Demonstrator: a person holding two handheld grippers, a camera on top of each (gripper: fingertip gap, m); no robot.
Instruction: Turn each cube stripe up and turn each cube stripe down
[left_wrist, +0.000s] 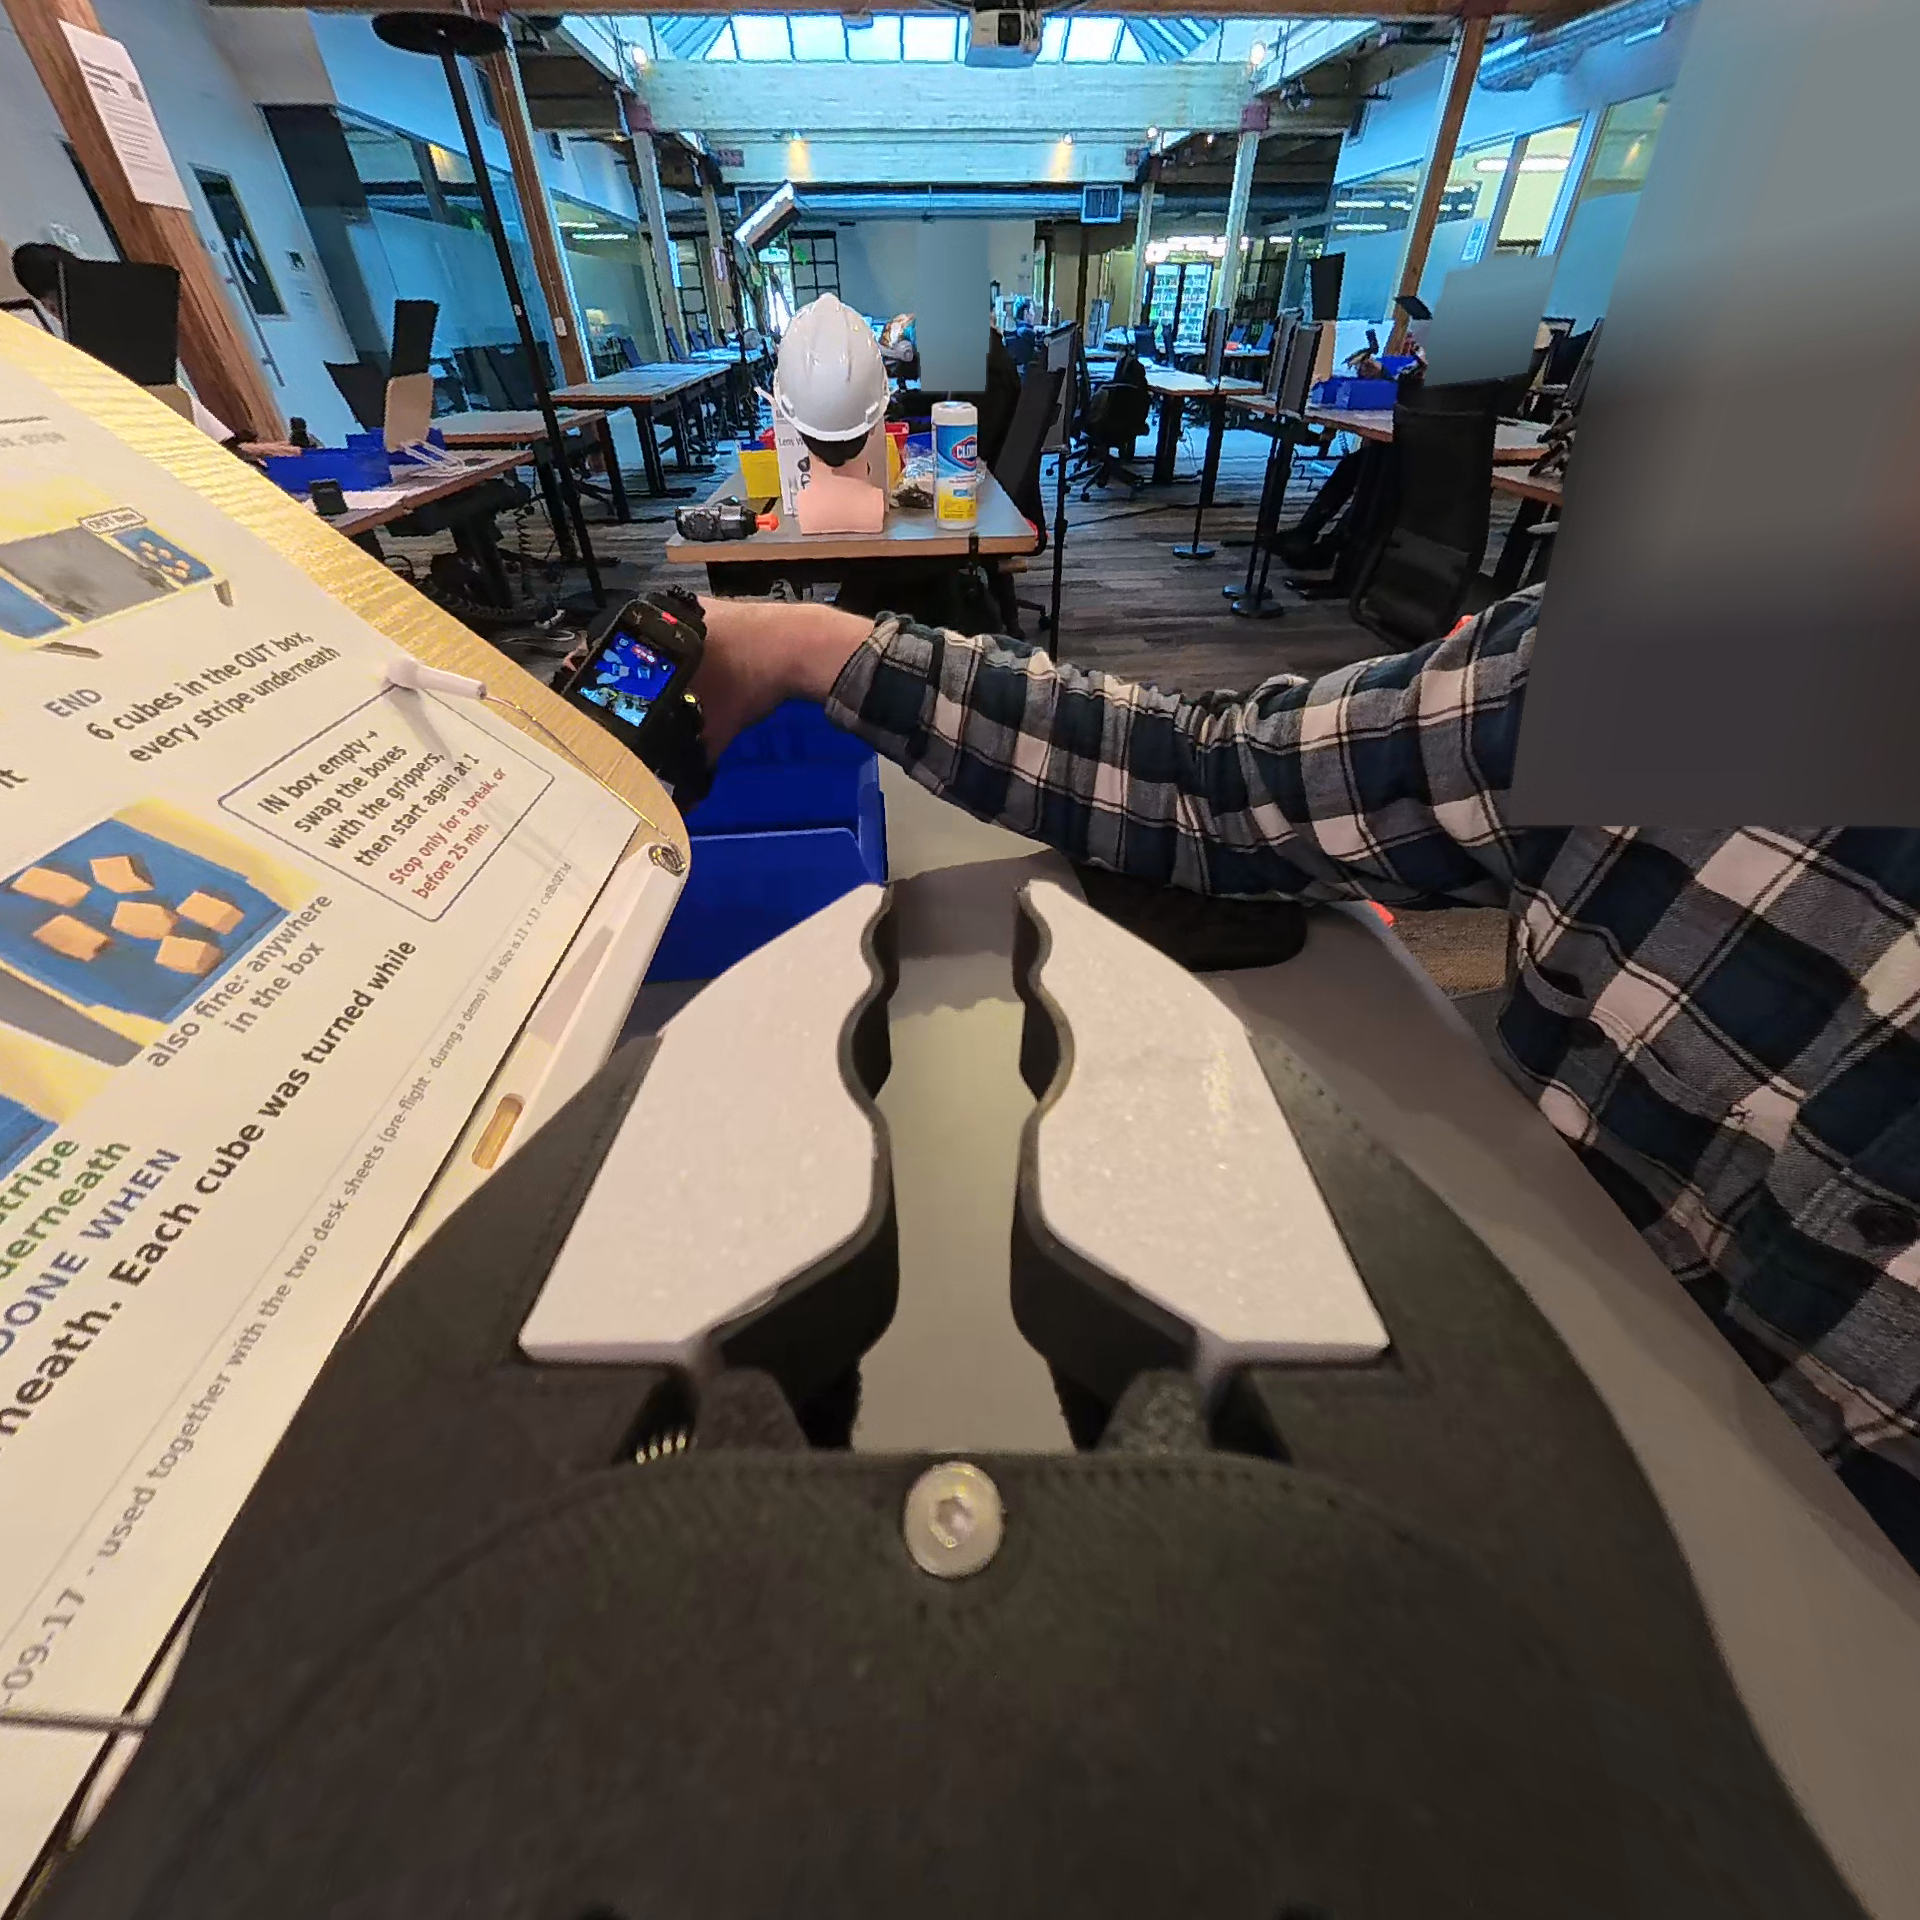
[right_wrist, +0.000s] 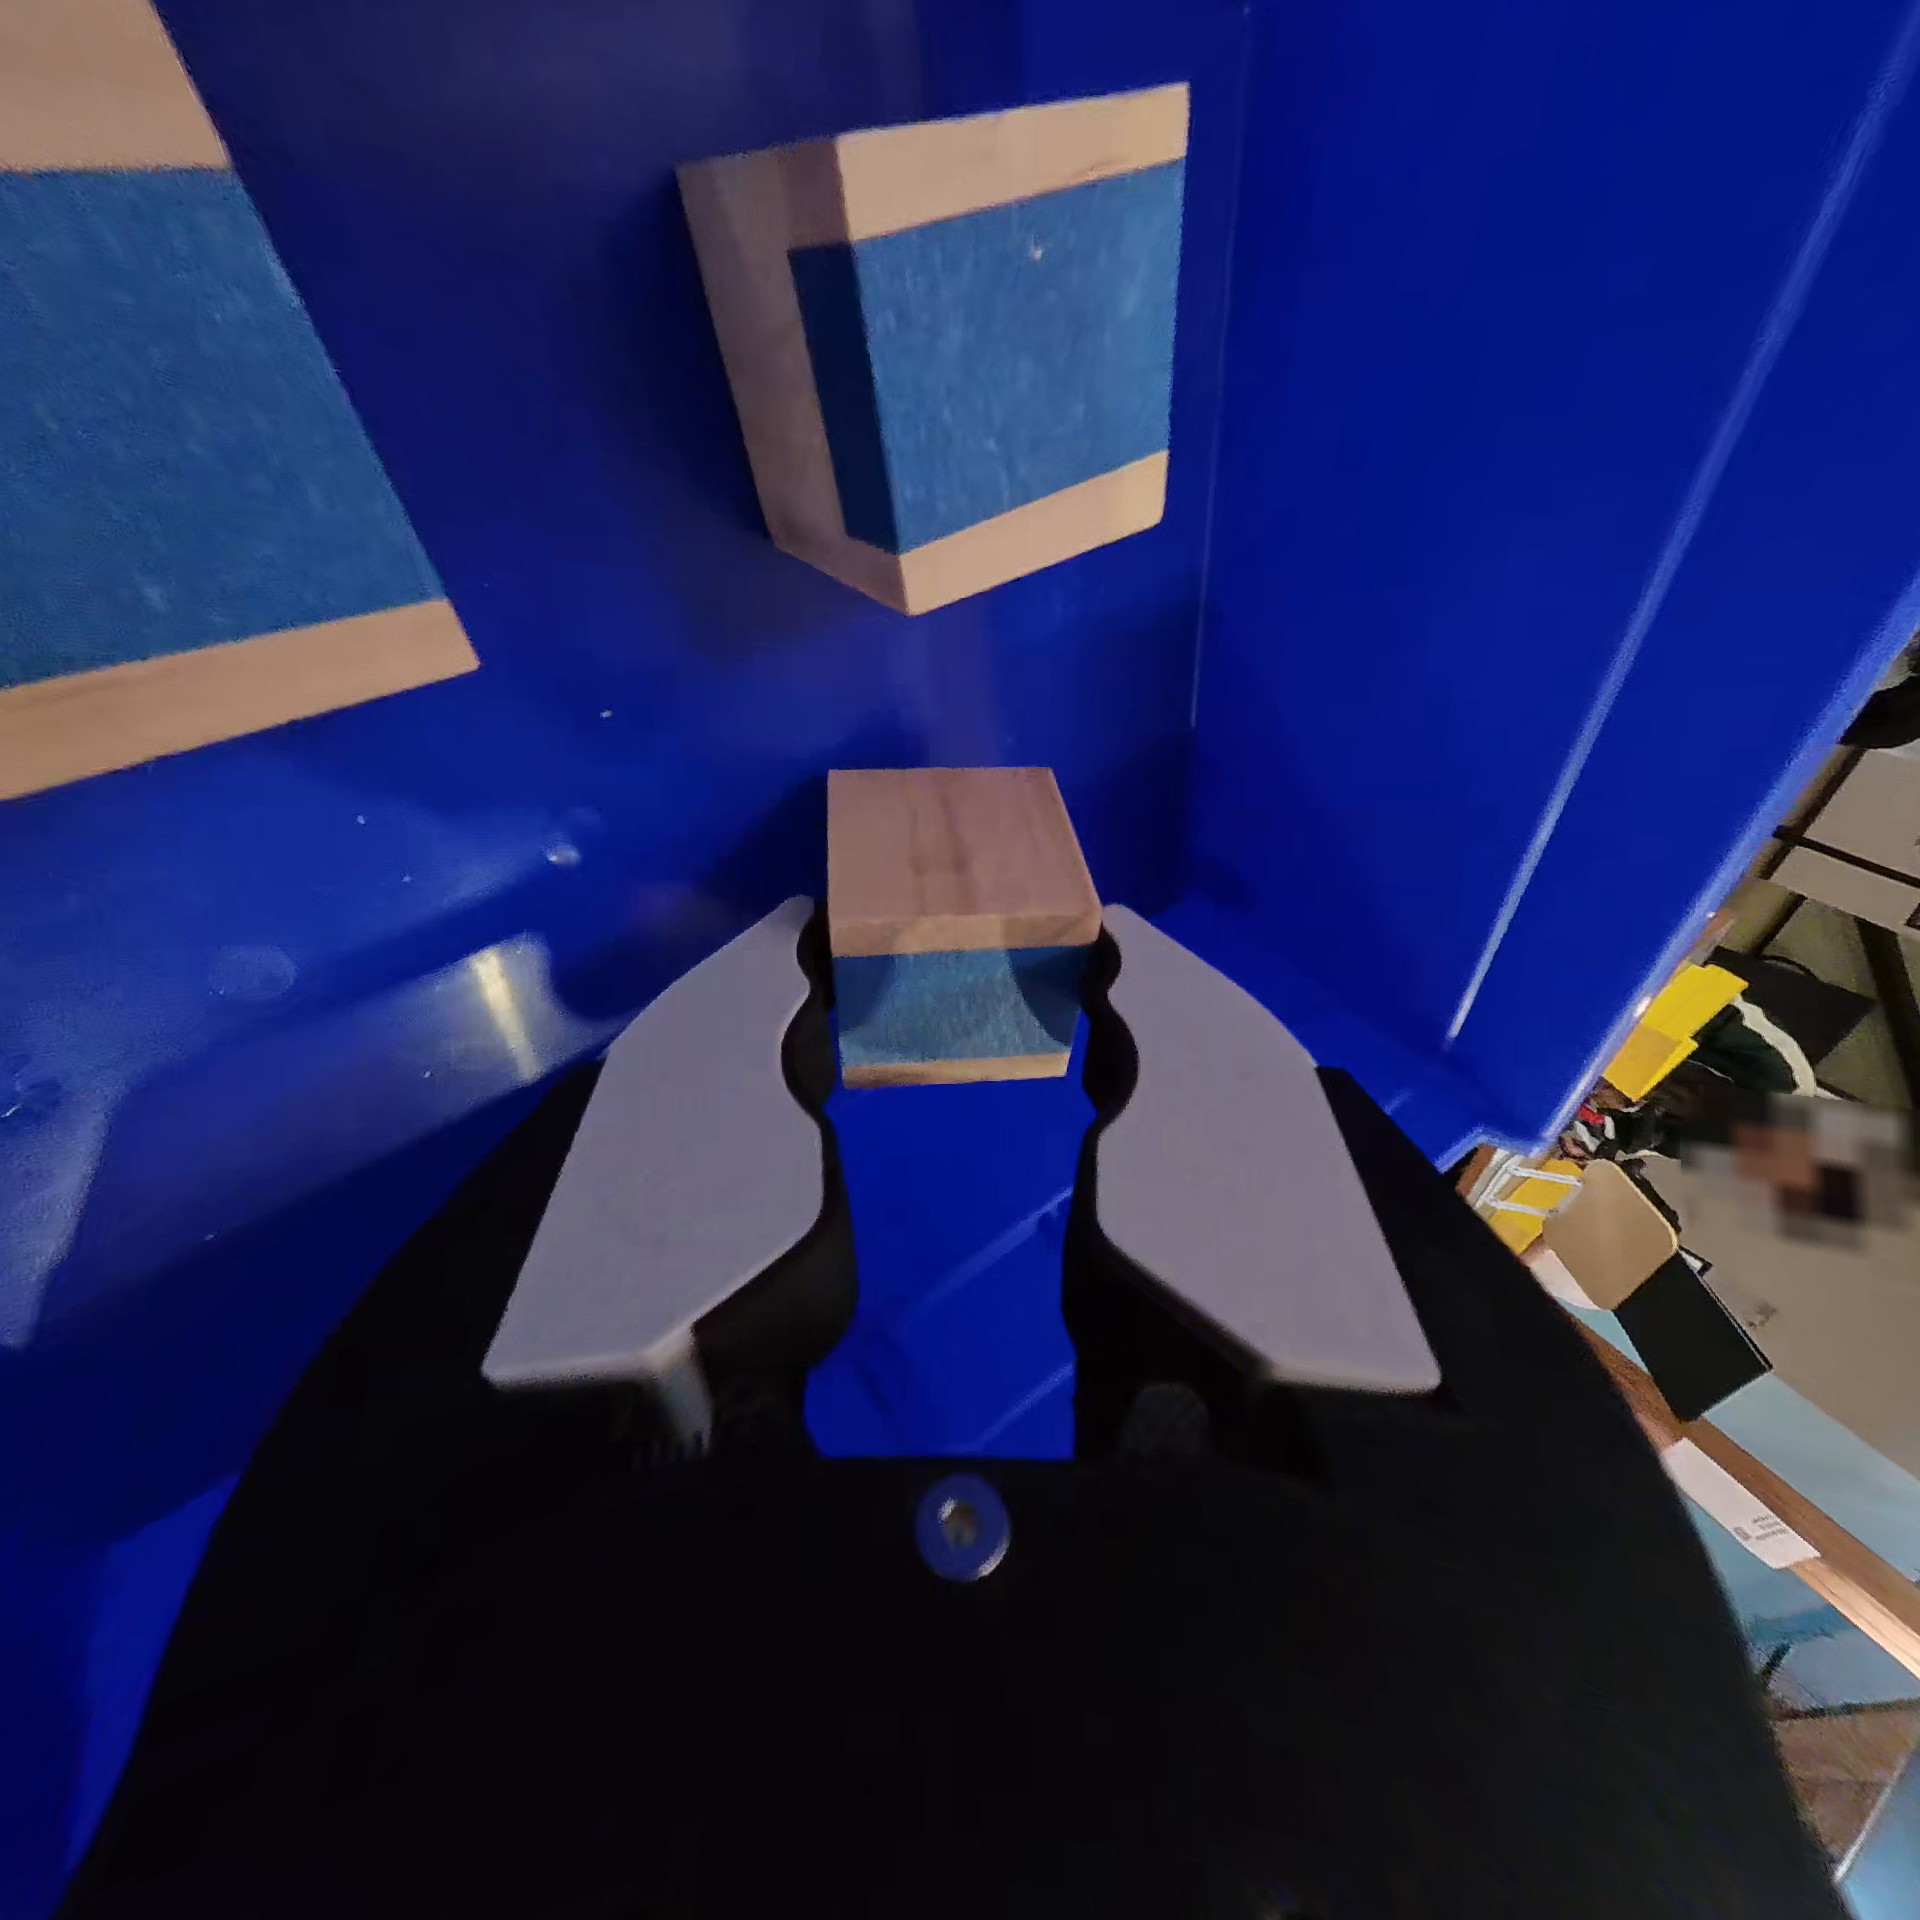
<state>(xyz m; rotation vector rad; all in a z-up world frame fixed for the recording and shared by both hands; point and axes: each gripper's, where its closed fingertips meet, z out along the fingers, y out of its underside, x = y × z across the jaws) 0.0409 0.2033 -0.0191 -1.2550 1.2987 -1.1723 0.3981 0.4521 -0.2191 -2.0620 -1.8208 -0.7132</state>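
Three cubes sit in the bin (right_wrist: 1455, 520): one cube (right_wrist: 961, 925) between the right tool's (right_wrist: 961, 997) fingertips near a bin corner, a second cube (right_wrist: 935, 343) beyond it, a third cube (right_wrist: 177, 416) farther left. The bin stands on the tabletop (left_wrist: 1455, 1039), right of the instruction sheet (left_wrist: 260, 883).

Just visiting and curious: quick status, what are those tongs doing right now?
Left tongs empty, over grey table. Right tongs clamped on striped wooden cube inside blue bin. Two more cubes beyond; nothing blocking.

Large cube (right_wrist: 187, 416): cut off by the left edge. Blue box (left_wrist: 769, 831): interior hidden behind the instruction sheet (left_wrist: 208, 935), itself cropped at left. Person's sleeve (left_wrist: 1195, 769) runs under a blur patch. Background desks too small to identify.
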